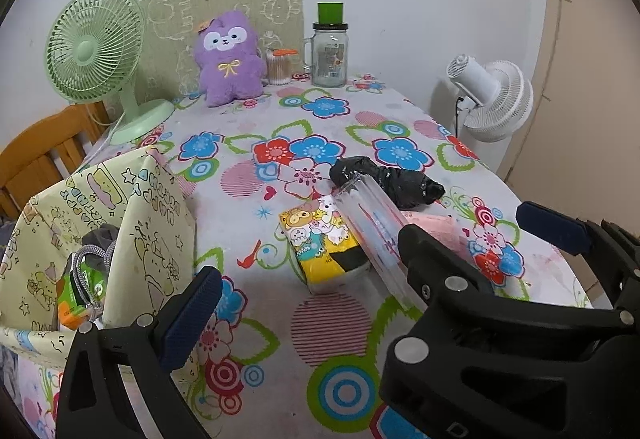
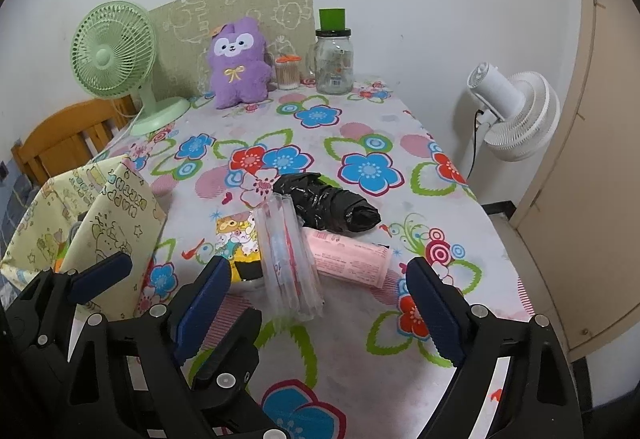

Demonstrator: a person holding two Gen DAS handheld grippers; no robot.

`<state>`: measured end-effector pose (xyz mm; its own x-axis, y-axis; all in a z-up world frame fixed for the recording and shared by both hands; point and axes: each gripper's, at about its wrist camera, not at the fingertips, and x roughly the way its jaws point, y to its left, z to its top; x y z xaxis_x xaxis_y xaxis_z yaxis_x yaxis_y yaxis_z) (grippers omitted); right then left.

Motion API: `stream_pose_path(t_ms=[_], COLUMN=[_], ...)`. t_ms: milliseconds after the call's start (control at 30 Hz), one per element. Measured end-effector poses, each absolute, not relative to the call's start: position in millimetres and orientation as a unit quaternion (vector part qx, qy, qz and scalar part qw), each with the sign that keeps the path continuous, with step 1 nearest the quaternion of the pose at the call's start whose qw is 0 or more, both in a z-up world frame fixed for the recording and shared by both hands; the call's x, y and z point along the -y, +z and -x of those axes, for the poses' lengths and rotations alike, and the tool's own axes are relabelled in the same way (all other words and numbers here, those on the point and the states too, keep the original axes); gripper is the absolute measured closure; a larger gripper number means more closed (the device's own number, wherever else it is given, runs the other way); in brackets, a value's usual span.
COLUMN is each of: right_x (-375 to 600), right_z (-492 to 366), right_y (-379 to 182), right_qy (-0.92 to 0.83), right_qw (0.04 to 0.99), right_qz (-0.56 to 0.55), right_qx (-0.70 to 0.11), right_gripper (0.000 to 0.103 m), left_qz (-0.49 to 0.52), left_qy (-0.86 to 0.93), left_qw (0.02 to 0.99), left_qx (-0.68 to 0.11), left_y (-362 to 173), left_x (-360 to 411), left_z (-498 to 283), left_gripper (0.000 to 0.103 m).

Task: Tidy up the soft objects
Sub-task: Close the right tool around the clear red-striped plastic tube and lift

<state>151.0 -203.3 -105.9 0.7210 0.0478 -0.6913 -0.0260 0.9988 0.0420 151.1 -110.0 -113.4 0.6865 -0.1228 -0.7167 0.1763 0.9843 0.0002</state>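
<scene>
on table, mid: cluster of four soft items, all touching or overlapping. clear tube pack point(image 2: 289, 259) lying across tissue pack point(image 1: 322, 245) and pink pack point(image 2: 352, 257); black bag roll point(image 2: 330, 205) just behind.
at left edge: yellow gift bag point(image 1: 120, 223) standing open, mouth up, some items already inside. likely the drop target, parked next to the cluster for short carries.
at back wall: purple plush point(image 1: 230, 59), jar point(image 1: 330, 51), cotton swab tub point(image 1: 279, 69), green fan point(image 1: 94, 47). lined up clear of work zone; plush is soft too, not yet touched.
beside table, right: white fan point(image 2: 516, 115) standing off the table.
right gripper point(image 2: 320, 295): jaws wide, empty, straddling near end of tube pack, pads not on it. looks like pre-grasp on top item, sensible since it pins the two under it.
left gripper point(image 1: 360, 243): jaws wide, empty, angled down between bag and cluster, touching nothing. probably staged to steady bag or take tissue pack.
right view only: pink pack nearly full length with print, tube pack near end, gap between pads and pack.
left view only: bag contents (grey cord, green-orange packet), tissue pack artwork. pink pack mostly hidden there behind right gripper's finger.
risk: tube pack slick, may drag tissue pack along on lift.
</scene>
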Motion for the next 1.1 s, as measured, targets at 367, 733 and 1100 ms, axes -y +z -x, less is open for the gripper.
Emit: stream_pose_path(t_ms=[367,733,1100], right_x=[210.5,214.3,207.8], right_z=[-158.5,-175.8,-191.9], right_y=[-113.4,-133.7,-149.7], right_qy=[0.022,0.041,0.103], right_qw=[0.925,0.919,0.904], right_qz=[-0.011,-0.010,-0.026], right_qx=[-0.380,-0.391,-0.414], right_gripper=[0.012,0.023,0.066], left_qz=[-0.024,-0.009,-0.009], left_qy=[-0.090,-0.078,-0.071], left_qw=[0.911,0.900,0.891], left_qx=[-0.403,-0.429,-0.448], left_y=[-125.0,-147.0,-161.8], left_x=[116.5,119.4,115.3], left_z=[-159.2,-173.9,-186.0], left_gripper=[0.000,0.000,0.000])
